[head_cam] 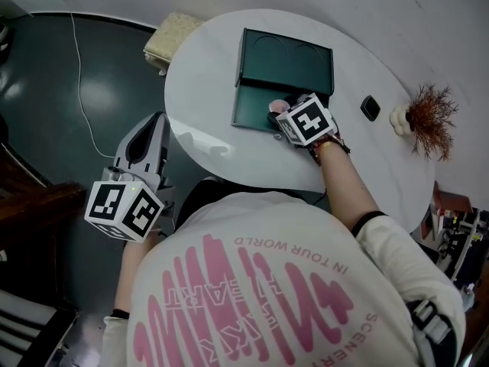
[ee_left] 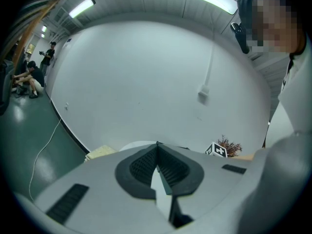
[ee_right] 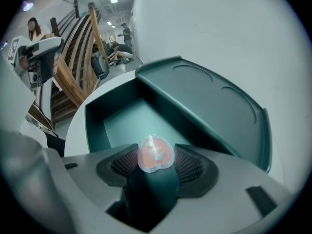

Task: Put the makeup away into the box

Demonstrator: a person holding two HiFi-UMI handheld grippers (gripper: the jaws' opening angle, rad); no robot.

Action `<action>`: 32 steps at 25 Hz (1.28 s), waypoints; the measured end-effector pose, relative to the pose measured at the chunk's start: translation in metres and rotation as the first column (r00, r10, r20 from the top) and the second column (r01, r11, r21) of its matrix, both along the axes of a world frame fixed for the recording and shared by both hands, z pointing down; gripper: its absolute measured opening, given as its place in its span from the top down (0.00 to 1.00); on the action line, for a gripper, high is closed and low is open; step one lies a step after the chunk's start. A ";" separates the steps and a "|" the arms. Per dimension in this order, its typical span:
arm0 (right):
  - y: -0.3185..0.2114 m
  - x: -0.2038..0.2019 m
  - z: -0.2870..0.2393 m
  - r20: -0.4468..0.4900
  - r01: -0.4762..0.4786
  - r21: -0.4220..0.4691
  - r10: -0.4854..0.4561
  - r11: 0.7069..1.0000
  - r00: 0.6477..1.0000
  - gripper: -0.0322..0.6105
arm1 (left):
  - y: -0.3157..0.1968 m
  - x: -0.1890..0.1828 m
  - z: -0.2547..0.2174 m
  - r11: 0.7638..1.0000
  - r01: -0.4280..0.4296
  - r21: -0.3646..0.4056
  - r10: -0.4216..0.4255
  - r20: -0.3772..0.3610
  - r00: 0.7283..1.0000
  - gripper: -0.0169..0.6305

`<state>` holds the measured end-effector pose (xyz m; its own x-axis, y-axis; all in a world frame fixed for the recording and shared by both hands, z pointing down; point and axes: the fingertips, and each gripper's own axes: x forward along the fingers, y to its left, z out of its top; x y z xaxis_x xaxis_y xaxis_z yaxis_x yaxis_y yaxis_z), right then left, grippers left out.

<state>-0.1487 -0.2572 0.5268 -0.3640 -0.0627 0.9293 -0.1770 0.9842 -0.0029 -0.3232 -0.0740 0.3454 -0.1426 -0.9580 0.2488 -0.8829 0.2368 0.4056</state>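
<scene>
Your white round table [head_cam: 200, 90], dark green box [head_cam: 269, 71] lying open on it, your left claw [ee_left: 157, 152] off the table, jaws together, your right claw [ee_right: 156, 151] over the box, clamped on a heart-shaped compact [ee_right: 155, 156], clear rim, coral-pink centre.

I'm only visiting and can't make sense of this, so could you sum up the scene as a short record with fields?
Setting: round white table
Box: dark green, on the table, lid raised
Right gripper: jaws shut on a pink heart-shaped compact, held at the box's open front
Left gripper: jaws together, nothing between them, held beside the table
Also on table: small black item, dried plant
</scene>
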 end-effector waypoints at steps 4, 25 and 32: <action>0.000 -0.001 -0.002 0.011 -0.021 -0.007 0.021 1.000 1.000 0.55 | 0.003 -0.002 -0.005 1.000 -0.008 0.010 0.008 0.015 1.000 0.97; 0.019 0.045 -0.093 0.389 -0.346 -0.119 0.365 0.931 0.846 0.51 | -0.029 0.036 -0.011 0.955 -0.295 0.038 0.292 0.052 0.955 0.97; -0.018 0.171 -0.093 0.430 -0.660 -0.018 0.602 0.751 0.673 0.51 | -0.068 0.098 0.012 0.893 -0.449 0.024 0.448 0.019 0.894 0.97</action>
